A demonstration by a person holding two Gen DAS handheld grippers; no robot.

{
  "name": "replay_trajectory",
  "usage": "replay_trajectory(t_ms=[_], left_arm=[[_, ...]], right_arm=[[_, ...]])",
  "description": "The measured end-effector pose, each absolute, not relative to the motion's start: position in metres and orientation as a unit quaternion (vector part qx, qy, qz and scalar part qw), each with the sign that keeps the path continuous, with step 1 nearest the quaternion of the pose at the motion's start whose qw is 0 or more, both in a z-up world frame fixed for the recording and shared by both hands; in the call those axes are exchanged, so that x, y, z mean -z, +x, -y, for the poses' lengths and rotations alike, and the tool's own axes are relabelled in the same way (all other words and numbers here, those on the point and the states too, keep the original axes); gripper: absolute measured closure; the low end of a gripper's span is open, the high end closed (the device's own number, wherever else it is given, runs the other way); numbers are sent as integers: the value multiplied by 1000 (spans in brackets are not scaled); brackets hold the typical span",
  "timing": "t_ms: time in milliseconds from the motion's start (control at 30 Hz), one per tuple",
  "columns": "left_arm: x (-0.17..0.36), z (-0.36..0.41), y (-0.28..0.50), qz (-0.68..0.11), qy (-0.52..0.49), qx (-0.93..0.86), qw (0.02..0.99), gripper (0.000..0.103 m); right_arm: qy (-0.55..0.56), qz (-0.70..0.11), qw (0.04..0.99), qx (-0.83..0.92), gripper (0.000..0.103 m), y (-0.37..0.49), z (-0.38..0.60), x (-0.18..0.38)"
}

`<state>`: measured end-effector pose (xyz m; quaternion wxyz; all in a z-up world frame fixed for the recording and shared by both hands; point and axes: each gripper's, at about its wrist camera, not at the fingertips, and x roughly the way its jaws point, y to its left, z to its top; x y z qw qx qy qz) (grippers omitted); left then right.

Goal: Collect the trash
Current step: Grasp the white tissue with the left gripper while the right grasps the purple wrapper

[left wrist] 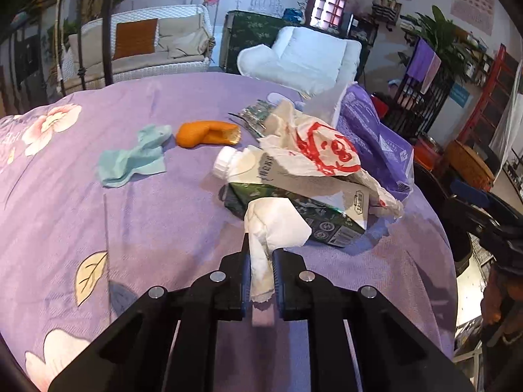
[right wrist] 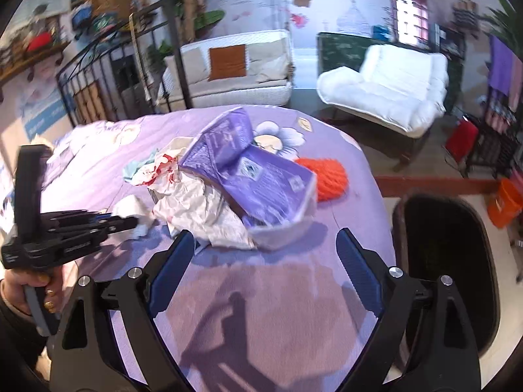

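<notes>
The left gripper [left wrist: 260, 254] has its jaws squeezed tight on a crumpled white tissue [left wrist: 274, 225], and the tissue sticks up out of the front of them. Just behind the tissue lies a green and white carton [left wrist: 294, 192] on its side, with its white cap [left wrist: 225, 160] pointing left. A crinkled white wrapper with red marks [left wrist: 313, 150] rests on top of the carton. A purple bag [left wrist: 369, 127] sits behind that, on the right. Farther left on the purple flowered cloth [left wrist: 147, 215] are an orange peel [left wrist: 206, 134] and a light blue tissue [left wrist: 134, 160]. The right gripper [right wrist: 264, 261] has its jaws wide apart with nothing in them, near the purple bag. An orange net ball [right wrist: 327, 176] lies past the bag. A black bin [right wrist: 447, 268] stands beside the table on the right. A white armchair [right wrist: 392, 88] is far back.
</notes>
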<state>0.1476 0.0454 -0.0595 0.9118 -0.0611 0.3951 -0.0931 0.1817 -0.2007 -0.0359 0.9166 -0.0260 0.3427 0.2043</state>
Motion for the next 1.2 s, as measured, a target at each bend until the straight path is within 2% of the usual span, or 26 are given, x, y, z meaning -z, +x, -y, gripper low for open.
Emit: replay_trajectory(t_ms=[500, 533, 567, 700, 733, 800, 833, 1033, 1200], left_arm=[[48, -66, 127, -373, -52, 70, 924, 91], [49, -66, 127, -374, -54, 71, 923, 91], [50, -66, 126, -374, -55, 73, 923, 91], [54, -66, 125, -375, -55, 72, 923, 91], [54, -64, 125, -375, -52, 71, 923, 91], [55, -63, 125, -377, -51, 71, 922, 91], [55, -63, 125, -377, -51, 73, 922, 91], [50, -59, 122, -372, -47, 71, 924, 91], [43, -53, 117, -360, -41, 76, 929, 91]], right_arm=[[-176, -366, 874, -267, 15, 267, 147, 44], [-181, -367, 872, -269, 18, 268, 147, 46], [-183, -367, 870, -272, 30, 269, 147, 48], [-181, -369, 874, -258, 56, 272, 150, 53], [-176, -367, 876, -257, 66, 272, 152, 53], [-173, -363, 880, -253, 73, 270, 155, 52], [-174, -359, 882, -251, 80, 268, 155, 52], [-178, -327, 895, -244, 89, 249, 157, 44], [-147, -309, 910, -233, 90, 234, 168, 33]])
